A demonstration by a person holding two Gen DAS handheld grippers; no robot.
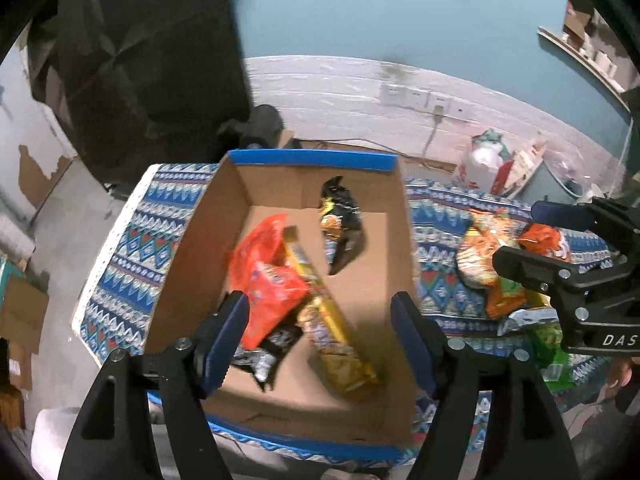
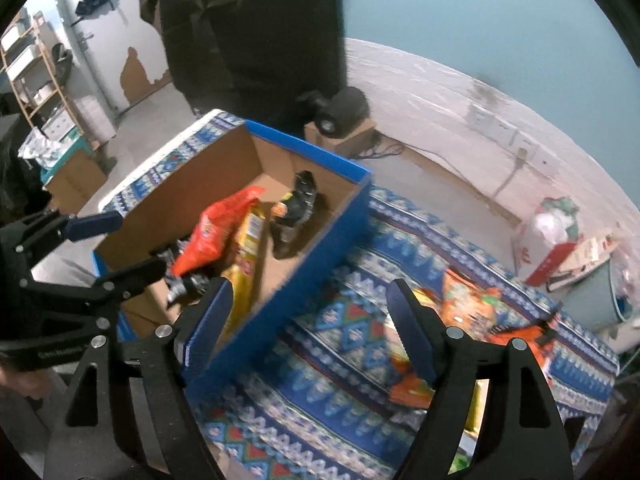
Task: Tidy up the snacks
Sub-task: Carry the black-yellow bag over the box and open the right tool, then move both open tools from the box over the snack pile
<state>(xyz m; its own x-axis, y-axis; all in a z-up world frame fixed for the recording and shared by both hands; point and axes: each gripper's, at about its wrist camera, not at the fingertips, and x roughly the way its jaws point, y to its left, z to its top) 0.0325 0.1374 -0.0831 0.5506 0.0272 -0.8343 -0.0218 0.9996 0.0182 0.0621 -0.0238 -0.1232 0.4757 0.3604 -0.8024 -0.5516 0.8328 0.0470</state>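
Observation:
An open cardboard box (image 1: 312,158) with a blue rim stands on a blue patterned cloth (image 1: 132,248). In it lie an orange-red packet (image 1: 268,264), a long yellow packet (image 1: 336,332), a black packet (image 1: 344,224) and a black-and-white packet (image 1: 264,356). My left gripper (image 1: 320,320) hangs open above the box, its pads touching nothing. To the right of the box, over the cloth (image 2: 352,360), my right gripper (image 2: 310,292) stands open and empty. Loose orange packets (image 2: 472,300) lie on the cloth past its right finger. The box (image 2: 320,152) and the left gripper (image 2: 140,240) also show in the right wrist view.
A green packet (image 1: 552,344) lies by the cloth's near right edge. Behind the table sit a black device on a carton (image 2: 344,114), wall sockets (image 1: 416,98) with a cable, and a red-and-white bag (image 1: 484,160). A dark hanging cloth (image 1: 152,60) is at back left.

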